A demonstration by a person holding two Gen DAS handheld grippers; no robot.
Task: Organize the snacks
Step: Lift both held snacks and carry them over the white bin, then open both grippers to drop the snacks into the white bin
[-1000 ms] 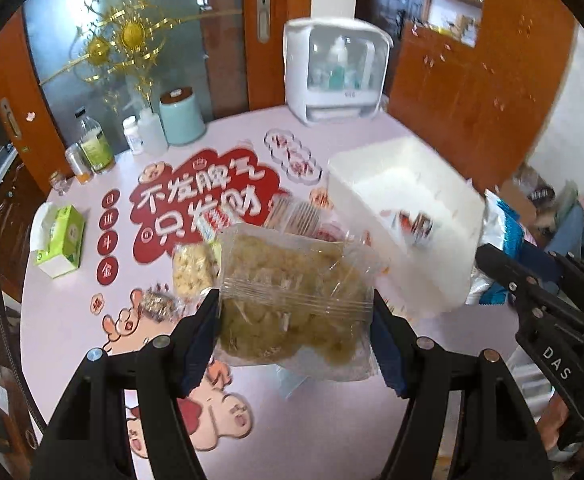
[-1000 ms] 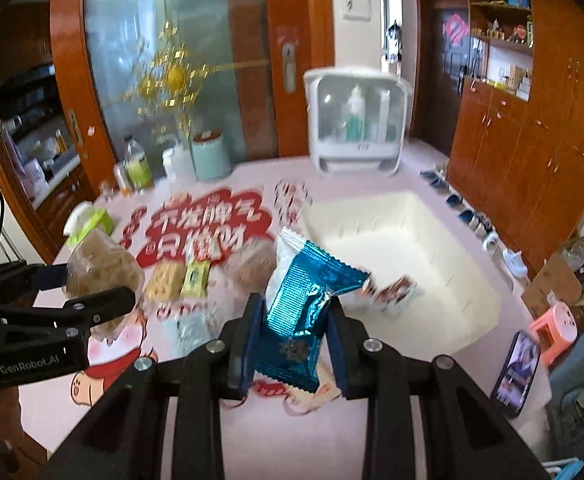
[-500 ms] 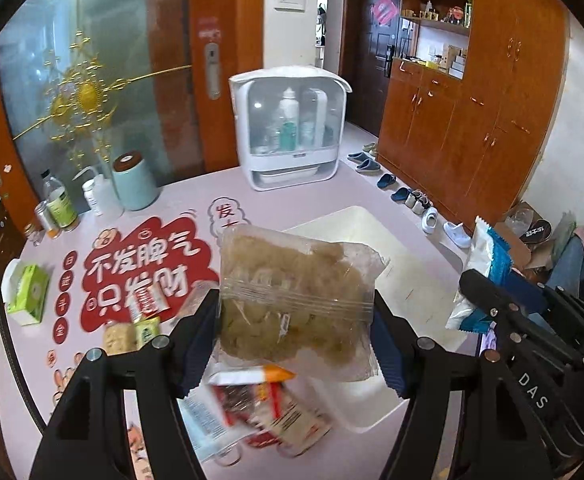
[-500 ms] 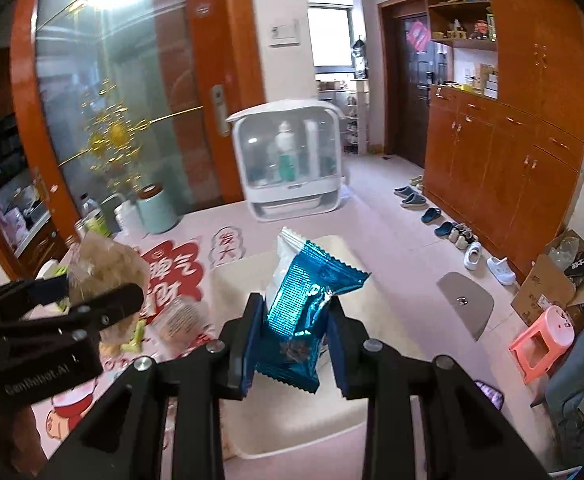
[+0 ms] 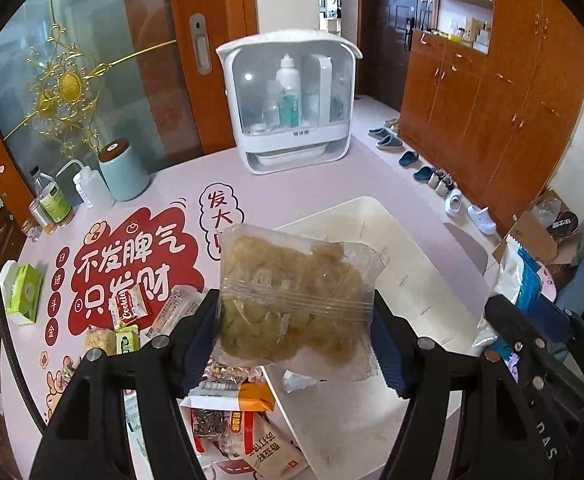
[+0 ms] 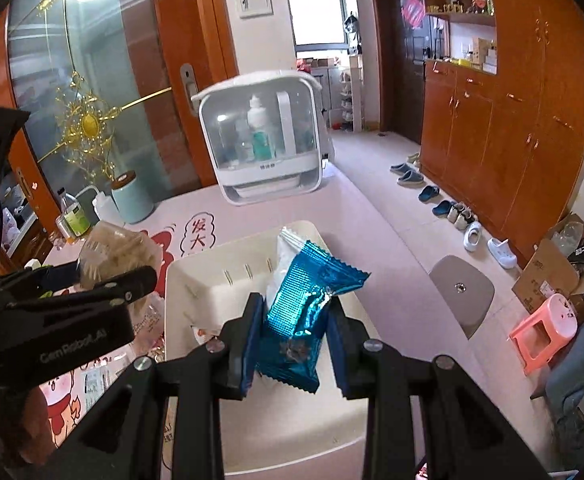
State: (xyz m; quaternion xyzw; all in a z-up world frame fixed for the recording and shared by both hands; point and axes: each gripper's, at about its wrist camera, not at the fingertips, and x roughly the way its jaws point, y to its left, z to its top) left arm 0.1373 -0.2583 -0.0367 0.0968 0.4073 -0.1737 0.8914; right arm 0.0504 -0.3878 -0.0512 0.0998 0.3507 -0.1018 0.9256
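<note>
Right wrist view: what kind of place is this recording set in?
Most likely a home's dining area by the entrance. Shoes line the floor along wooden cabinets, and a table with a festive printed cover carries snacks, bottles and a white bin.

Wooden cabinets (image 6: pixel 531 120) — tiled floor (image 6: pixel 391 200) — bright window (image 6: pixel 317 16).

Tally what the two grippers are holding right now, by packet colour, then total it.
Clear plastic packet of yellowish snacks, in the left gripper: 1
Shiny blue foil packet, in the right gripper: 1
Total: 2
</note>
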